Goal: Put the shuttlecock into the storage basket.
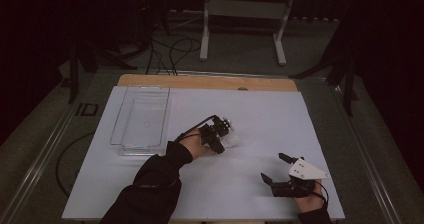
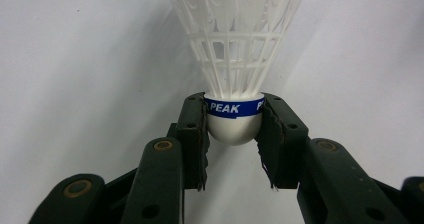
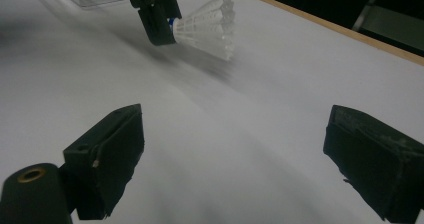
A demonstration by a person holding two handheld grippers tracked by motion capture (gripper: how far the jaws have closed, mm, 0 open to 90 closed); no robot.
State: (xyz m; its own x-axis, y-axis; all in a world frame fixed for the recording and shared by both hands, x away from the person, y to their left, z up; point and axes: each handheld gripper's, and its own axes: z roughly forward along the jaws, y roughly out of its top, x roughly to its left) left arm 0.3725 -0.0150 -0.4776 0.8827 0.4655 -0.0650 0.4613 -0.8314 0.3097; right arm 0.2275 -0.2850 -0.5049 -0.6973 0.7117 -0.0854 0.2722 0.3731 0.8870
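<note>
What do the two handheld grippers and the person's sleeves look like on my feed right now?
Both grippers are black with two blocky jaws on pivoting links with brass-coloured pins. The right gripper carries a grey three-cornered plate on top; a black cable trails from the left gripper. The person wears dark long sleeves.

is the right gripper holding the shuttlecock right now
No, the right gripper has its jaws wide apart over bare table, while the shuttlecock sits clamped in the left gripper.
</note>
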